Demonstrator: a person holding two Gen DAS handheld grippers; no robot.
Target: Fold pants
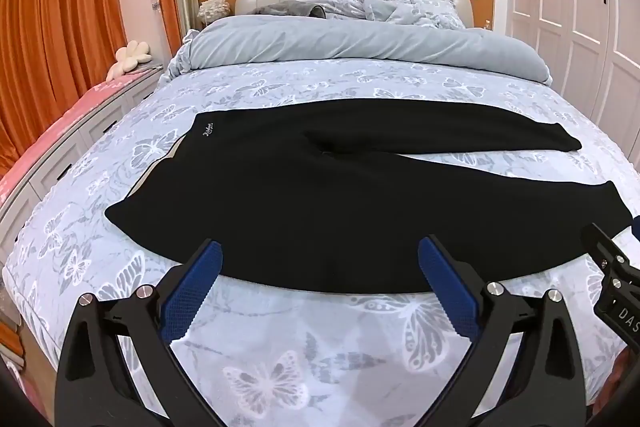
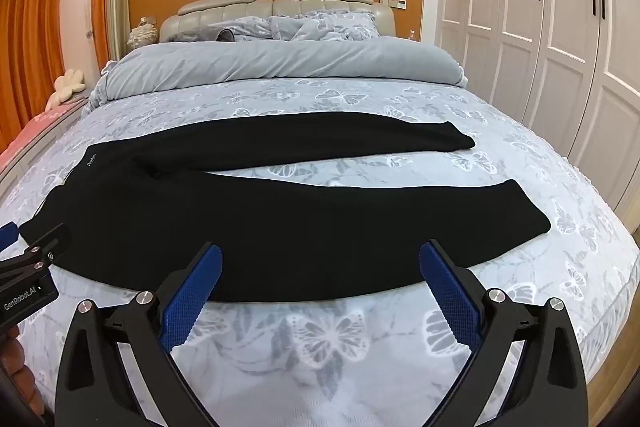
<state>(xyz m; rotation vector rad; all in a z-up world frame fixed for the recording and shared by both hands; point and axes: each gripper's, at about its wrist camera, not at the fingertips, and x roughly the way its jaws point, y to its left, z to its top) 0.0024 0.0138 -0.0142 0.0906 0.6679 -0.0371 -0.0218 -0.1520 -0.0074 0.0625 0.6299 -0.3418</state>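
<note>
Left wrist view, pants: your black pants (image 1: 320, 195) lie flat across the bed (image 1: 280, 347), waistband toward the left, both legs running right and splayed apart.
Left wrist view, left gripper: your left gripper (image 1: 320, 267) hangs over the near edge of the pants, fingers wide apart, holding nothing.
Left wrist view, right gripper: its black frame shows at the right edge (image 1: 612, 267), beside the near leg's cuff.
Right wrist view, pants: the pants (image 2: 280, 219) stretch from left to right, the far leg well apart from the near one at the cuffs.
Right wrist view, right gripper: your right gripper (image 2: 320, 267) sits over the near leg's edge, fingers spread, empty.
Right wrist view, left gripper: seen at the left edge (image 2: 28, 251), near the waistband corner.
</note>
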